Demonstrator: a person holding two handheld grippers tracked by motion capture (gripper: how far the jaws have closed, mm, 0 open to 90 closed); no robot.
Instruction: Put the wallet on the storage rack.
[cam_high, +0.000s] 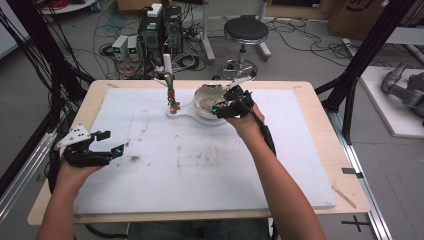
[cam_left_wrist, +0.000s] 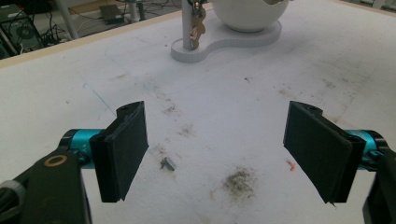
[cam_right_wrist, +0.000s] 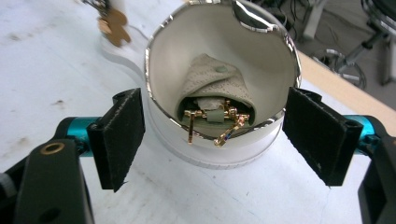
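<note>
A white bowl with a silver rim (cam_high: 204, 95) stands on a white base (cam_high: 186, 117) at the far middle of the mat. In the right gripper view the bowl (cam_right_wrist: 264, 60) holds a pale perforated pouch (cam_right_wrist: 212, 77) with gold metal pieces (cam_right_wrist: 224, 119). My right gripper (cam_high: 227, 105) is open, its jaws on either side of the bowl's near rim (cam_right_wrist: 212, 135) without touching it. A white post (cam_high: 167, 65) beside the bowl carries hanging keys (cam_high: 173, 104) (cam_left_wrist: 198, 25). My left gripper (cam_high: 111, 142) hovers open and empty (cam_left_wrist: 215, 149) over the mat's left side.
The white foam mat (cam_high: 200, 165) is stained, with a dirt smudge (cam_left_wrist: 240, 179) and a small dark scrap (cam_left_wrist: 168, 163) under the left gripper. Beyond the table lie cables, computer towers (cam_high: 160, 27) and a stool (cam_high: 245, 30). Black frame posts (cam_high: 360, 55) flank the table.
</note>
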